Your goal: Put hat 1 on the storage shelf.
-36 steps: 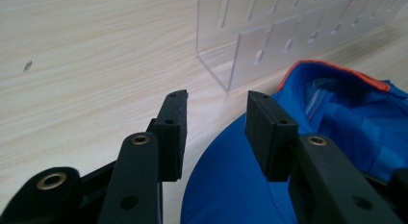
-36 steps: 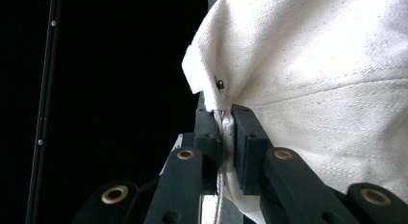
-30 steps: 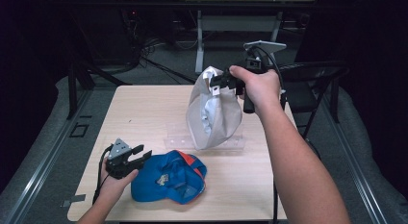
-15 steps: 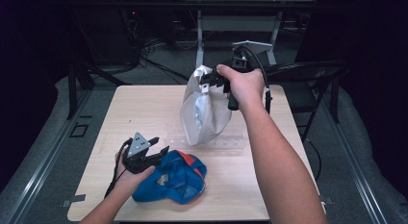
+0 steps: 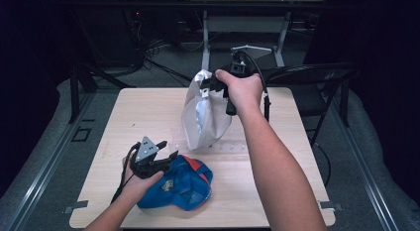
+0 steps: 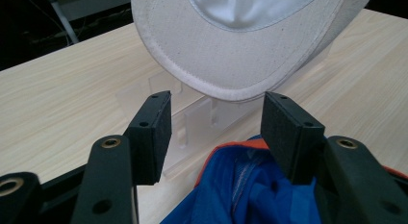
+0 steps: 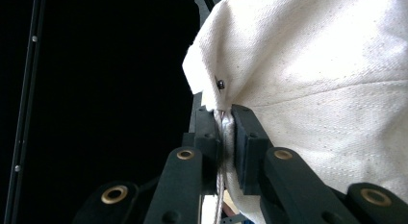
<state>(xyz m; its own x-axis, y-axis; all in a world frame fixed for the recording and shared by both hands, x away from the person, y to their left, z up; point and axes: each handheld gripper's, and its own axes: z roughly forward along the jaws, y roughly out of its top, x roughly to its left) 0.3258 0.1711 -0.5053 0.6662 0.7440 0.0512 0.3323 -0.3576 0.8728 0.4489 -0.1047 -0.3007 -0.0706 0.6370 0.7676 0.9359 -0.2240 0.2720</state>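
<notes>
My right gripper [image 5: 210,86] [image 7: 224,137] is shut on the back edge of a white cap [image 5: 203,117] [image 7: 317,89] and holds it hanging above the table, brim down. The cap's brim [image 6: 231,51] hangs just beyond my left gripper [image 5: 166,150] [image 6: 216,123], which stands open low over the table. A blue cap with orange trim [image 5: 181,184] [image 6: 250,185] lies on the table right under and beside the left jaws. A clear plastic stand [image 5: 233,146] [image 6: 192,123] sits on the table below the white cap.
The light wooden table [image 5: 143,112] has bare room at the left and far side. A dark folding chair [image 5: 317,77] stands off the table's right far corner. Cables and a desk frame [image 5: 242,28] lie on the floor beyond.
My left gripper has moved right and forward to the blue cap's edge. The right gripper has carried the white cap a little left and toward the table's middle.
</notes>
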